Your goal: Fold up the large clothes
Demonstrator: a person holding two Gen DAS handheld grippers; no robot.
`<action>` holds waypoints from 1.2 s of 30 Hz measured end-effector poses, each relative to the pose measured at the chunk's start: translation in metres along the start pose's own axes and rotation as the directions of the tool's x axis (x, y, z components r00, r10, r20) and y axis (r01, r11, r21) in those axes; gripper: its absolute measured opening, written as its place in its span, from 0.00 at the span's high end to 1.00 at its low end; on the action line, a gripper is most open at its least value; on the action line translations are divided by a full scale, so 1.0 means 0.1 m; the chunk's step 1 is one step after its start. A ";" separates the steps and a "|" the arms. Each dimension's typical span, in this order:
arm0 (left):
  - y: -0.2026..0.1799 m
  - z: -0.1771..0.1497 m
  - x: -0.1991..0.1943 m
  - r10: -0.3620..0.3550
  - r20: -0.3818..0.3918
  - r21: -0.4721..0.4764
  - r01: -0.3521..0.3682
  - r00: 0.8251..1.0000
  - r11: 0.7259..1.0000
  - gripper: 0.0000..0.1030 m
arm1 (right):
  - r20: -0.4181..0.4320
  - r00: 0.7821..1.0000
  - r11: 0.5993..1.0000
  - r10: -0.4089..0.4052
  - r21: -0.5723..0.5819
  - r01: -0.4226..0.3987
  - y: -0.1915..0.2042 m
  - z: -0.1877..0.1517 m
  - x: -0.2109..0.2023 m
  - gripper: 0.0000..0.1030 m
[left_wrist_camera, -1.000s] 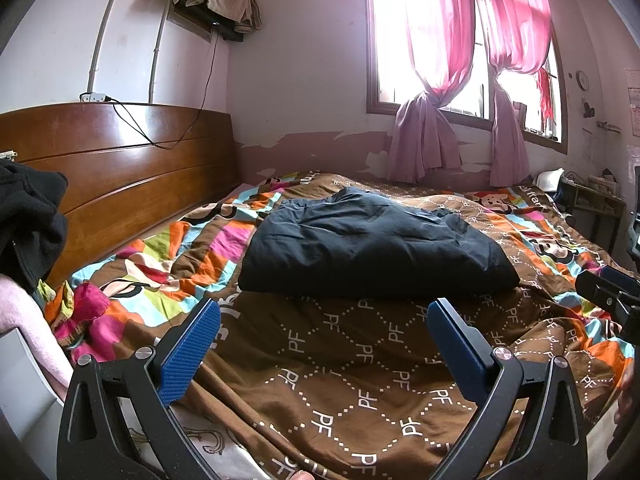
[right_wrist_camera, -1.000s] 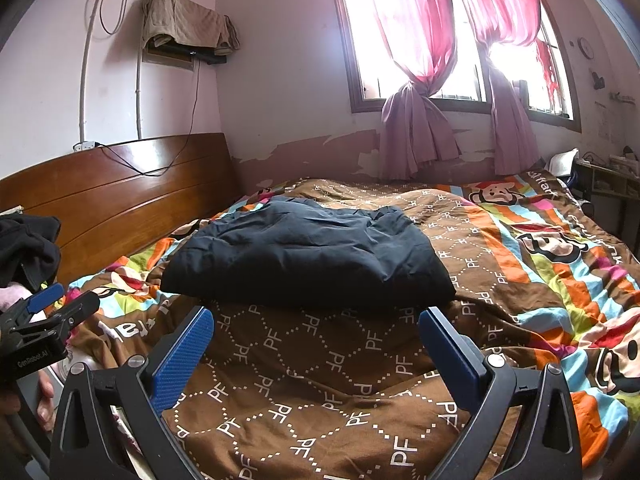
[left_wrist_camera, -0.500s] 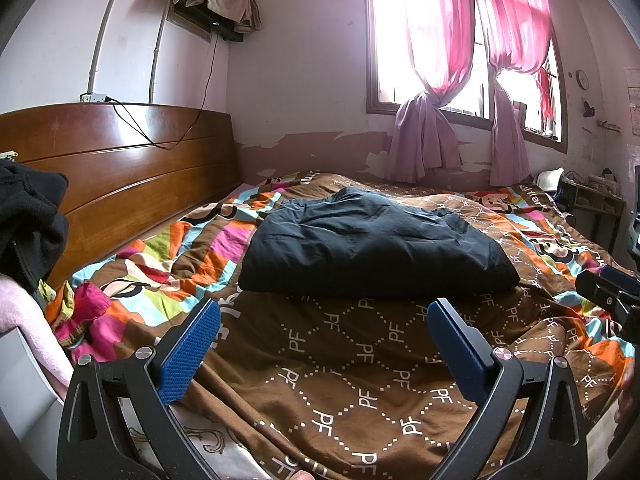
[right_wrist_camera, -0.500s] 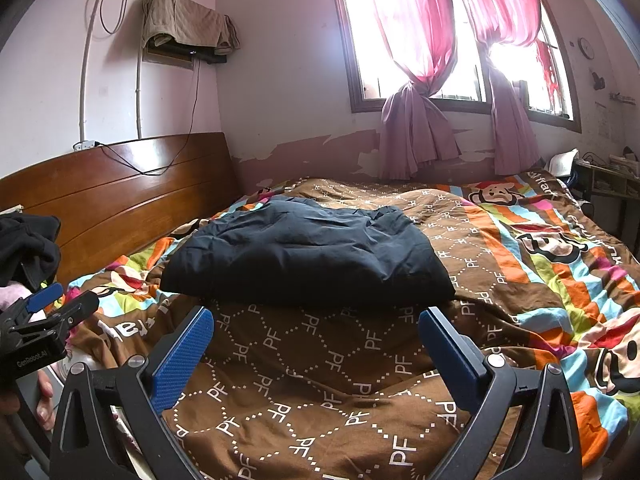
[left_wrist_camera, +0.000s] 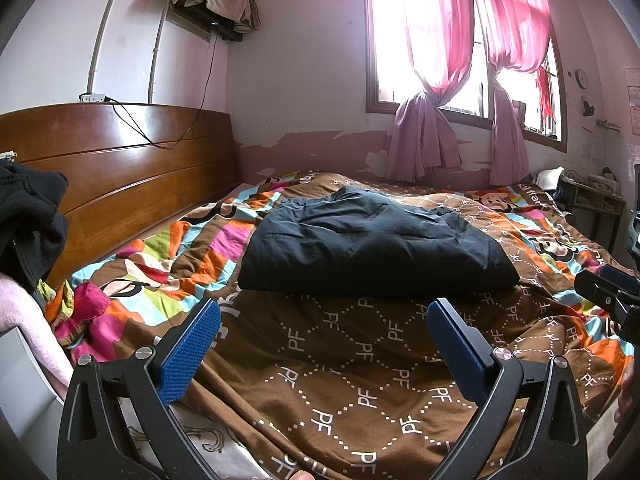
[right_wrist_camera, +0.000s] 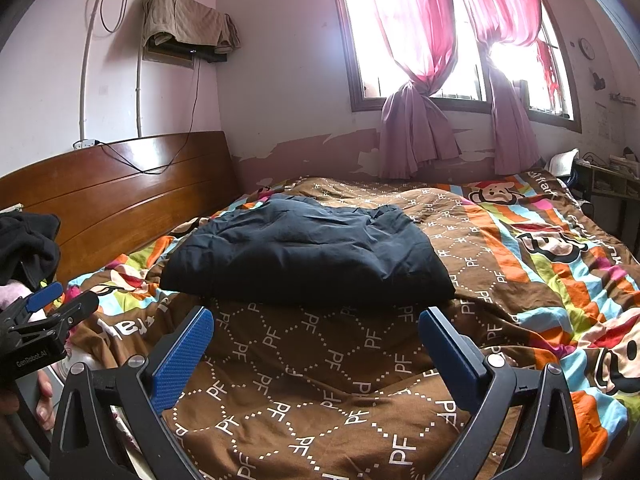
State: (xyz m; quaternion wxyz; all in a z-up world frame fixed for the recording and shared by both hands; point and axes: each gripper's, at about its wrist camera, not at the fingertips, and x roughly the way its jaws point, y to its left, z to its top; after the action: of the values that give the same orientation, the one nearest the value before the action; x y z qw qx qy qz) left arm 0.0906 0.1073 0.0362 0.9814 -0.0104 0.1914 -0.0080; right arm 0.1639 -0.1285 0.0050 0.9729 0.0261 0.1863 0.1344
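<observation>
A dark navy garment (left_wrist_camera: 372, 246) (right_wrist_camera: 308, 264) lies folded into a thick rectangle on the bed, a little beyond both grippers. My left gripper (left_wrist_camera: 324, 316) is open, its blue pads held wide apart over the brown quilt with nothing between them. My right gripper (right_wrist_camera: 316, 324) is open too and holds nothing; it hovers just short of the garment's near edge. Each gripper shows at the edge of the other's view: the right gripper (left_wrist_camera: 608, 300) at the far right, the left gripper (right_wrist_camera: 52, 312) at the far left.
The bed carries a brown and striped cartoon quilt (left_wrist_camera: 360, 360) (right_wrist_camera: 520, 280). A wooden headboard (left_wrist_camera: 120, 176) runs along the left. Black clothing (left_wrist_camera: 28, 220) is piled at the left edge. Pink curtains (right_wrist_camera: 416, 60) hang at the window; a desk (left_wrist_camera: 592, 200) stands far right.
</observation>
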 end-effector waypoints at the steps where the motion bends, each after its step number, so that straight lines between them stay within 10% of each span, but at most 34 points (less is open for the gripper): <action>1: 0.00 0.00 0.00 -0.001 0.000 0.000 0.001 1.000 1.000 0.02 | 0.000 1.000 1.000 0.000 0.000 0.000 0.00 0.00 0.00 0.00; 36: 0.02 -0.08 -0.01 -0.021 -0.015 -0.005 0.021 1.000 1.000 0.02 | 0.005 1.000 1.000 -0.003 0.007 0.003 -0.07 -0.08 -0.06 0.00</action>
State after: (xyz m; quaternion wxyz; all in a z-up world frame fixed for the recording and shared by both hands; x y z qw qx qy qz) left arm 0.0865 0.1088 0.0291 0.9798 -0.0149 0.1985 -0.0177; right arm 0.1571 -0.1369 -0.0007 0.9735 0.0296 0.1844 0.1323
